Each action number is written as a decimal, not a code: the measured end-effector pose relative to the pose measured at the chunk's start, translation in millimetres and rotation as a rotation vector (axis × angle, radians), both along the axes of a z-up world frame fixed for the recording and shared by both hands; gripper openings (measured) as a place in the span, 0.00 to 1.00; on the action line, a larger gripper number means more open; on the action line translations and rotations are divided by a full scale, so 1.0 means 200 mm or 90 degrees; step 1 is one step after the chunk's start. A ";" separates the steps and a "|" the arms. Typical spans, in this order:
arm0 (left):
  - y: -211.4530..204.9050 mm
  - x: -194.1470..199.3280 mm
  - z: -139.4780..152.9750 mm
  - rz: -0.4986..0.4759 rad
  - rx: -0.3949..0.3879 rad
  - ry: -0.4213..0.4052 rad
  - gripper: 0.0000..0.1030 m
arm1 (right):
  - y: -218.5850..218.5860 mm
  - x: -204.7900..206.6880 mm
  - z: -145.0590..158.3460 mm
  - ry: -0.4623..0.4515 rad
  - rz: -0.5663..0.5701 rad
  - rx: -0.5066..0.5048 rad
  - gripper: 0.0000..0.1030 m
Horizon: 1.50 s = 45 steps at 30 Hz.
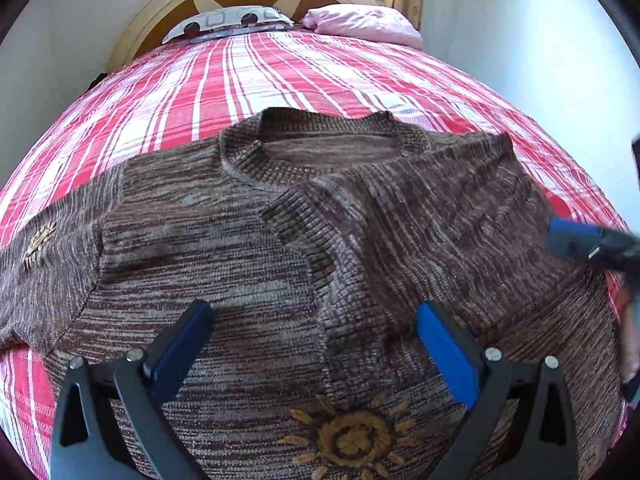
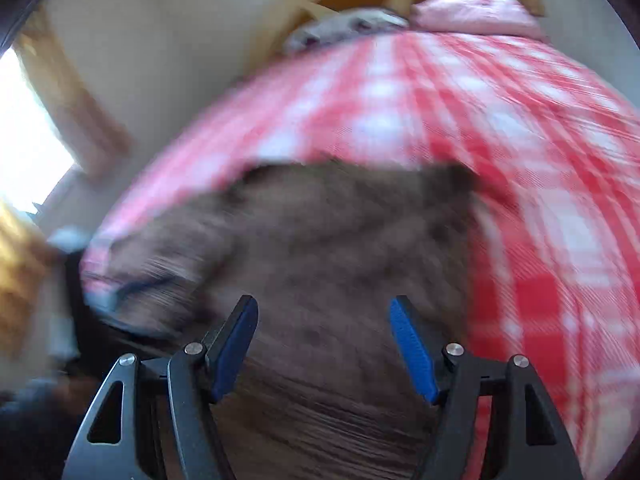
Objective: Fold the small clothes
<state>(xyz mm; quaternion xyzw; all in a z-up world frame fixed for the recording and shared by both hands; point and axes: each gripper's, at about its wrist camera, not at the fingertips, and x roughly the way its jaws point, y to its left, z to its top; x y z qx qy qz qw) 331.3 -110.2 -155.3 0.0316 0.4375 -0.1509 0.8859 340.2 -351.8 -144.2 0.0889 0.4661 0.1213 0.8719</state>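
No readable text, labels, brands or numbers in either view. Sweater (image 1: 280, 240): woven sun motifs only, no lettering. Pillow (image 1: 228, 22): printed squares and circles, no words. Right wrist view too blurred to make out any print

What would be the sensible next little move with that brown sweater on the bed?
Probably bring the left hand-held gripper, open and empty above the brown knitted sweater, to the unfolded sleeve with the flower motif and fold it inward: the opposite sleeve already lies across the chest.
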 end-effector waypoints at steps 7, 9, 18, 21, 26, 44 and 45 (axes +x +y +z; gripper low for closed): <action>0.00 0.00 0.00 -0.006 0.018 0.012 1.00 | -0.08 -0.08 -0.04 -0.010 -0.025 -0.012 0.67; 0.01 -0.03 -0.01 -0.011 0.031 0.017 1.00 | -0.03 -0.11 -0.05 -0.020 -0.008 -0.069 0.67; 0.10 -0.13 -0.01 -0.006 0.036 0.022 1.00 | -0.02 -0.15 -0.08 -0.045 -0.009 -0.120 0.67; 0.14 -0.13 0.01 0.020 0.034 0.022 1.00 | -0.01 -0.15 -0.08 -0.048 -0.010 -0.123 0.67; 0.36 -0.16 0.07 0.087 -0.016 0.017 1.00 | 0.01 -0.16 -0.08 -0.054 -0.010 -0.137 0.67; 1.56 -0.29 0.05 0.481 -0.102 0.024 1.00 | 0.00 -0.17 -0.08 -0.061 -0.010 -0.132 0.67; 1.61 -0.30 0.03 0.500 -0.126 0.033 1.00 | 0.00 -0.17 -0.08 -0.061 -0.010 -0.132 0.67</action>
